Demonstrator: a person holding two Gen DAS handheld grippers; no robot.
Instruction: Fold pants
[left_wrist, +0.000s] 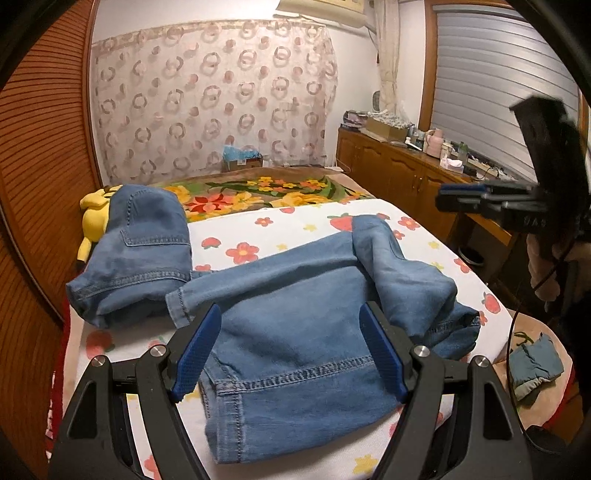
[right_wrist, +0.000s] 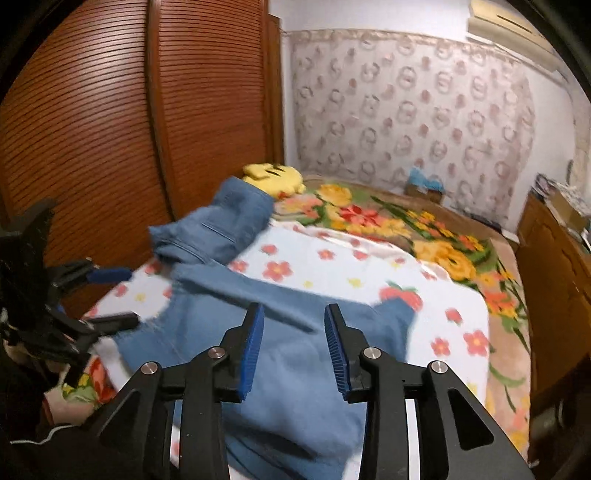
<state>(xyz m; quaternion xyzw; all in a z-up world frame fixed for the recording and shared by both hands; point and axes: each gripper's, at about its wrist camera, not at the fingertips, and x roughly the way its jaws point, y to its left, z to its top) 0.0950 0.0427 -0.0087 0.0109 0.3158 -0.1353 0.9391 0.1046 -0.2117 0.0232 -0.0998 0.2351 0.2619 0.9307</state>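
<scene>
Plainly, both sets of jaws stand apart with nothing clamped: the left gripper (left_wrist: 291, 347) hangs wide over the pants (left_wrist: 295, 314), and the right gripper (right_wrist: 294, 347) is parted more narrowly above the same blue cloth, not touching it. The pants lie on the flowered sheet (left_wrist: 240, 236) of the bed, bunched: one leg doubled back across the middle near the right edge, the seat end heaped at the far left against a yellow plush toy (left_wrist: 94, 218). The fold looks only begun, so the step in hand is probably a fresh grasp. To do it well, take the cloth at an edge or hem, one gripper to each corner, pinch all layers together, then lift and draw it flat before laying it over; grabbing mid-panel would likely drag a wrinkle along.
</scene>
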